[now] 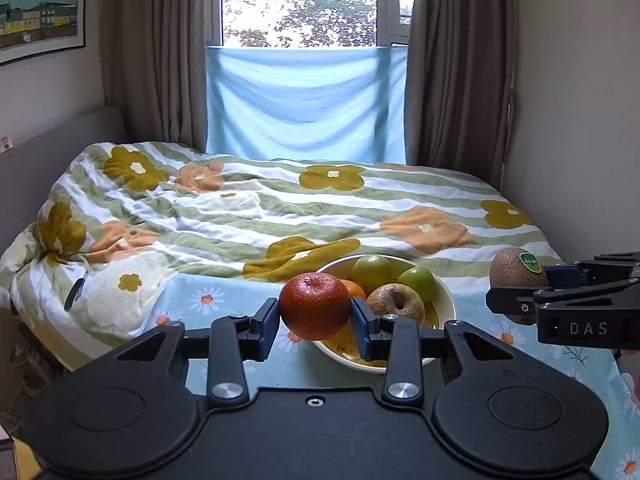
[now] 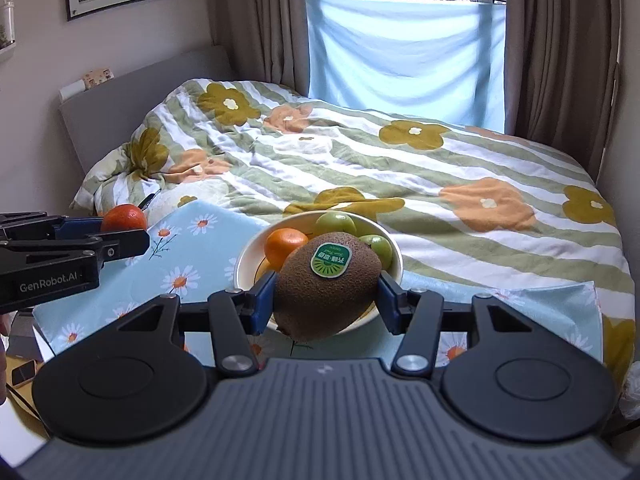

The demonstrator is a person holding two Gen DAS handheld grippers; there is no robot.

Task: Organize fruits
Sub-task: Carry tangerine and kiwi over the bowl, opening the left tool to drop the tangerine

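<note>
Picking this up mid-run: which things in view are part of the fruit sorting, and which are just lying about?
Part of the job:
- orange in left gripper
- kiwi in right gripper
- bowl holding green fruits, a small orange and a brownish fruit
- daisy cloth under the bowl

Just lying about:
- floral duvet
- curtains
- wall picture

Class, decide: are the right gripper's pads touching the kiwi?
Touching. The right wrist view shows both blue pads pressed against the kiwi, held clear of the bowl.
</note>
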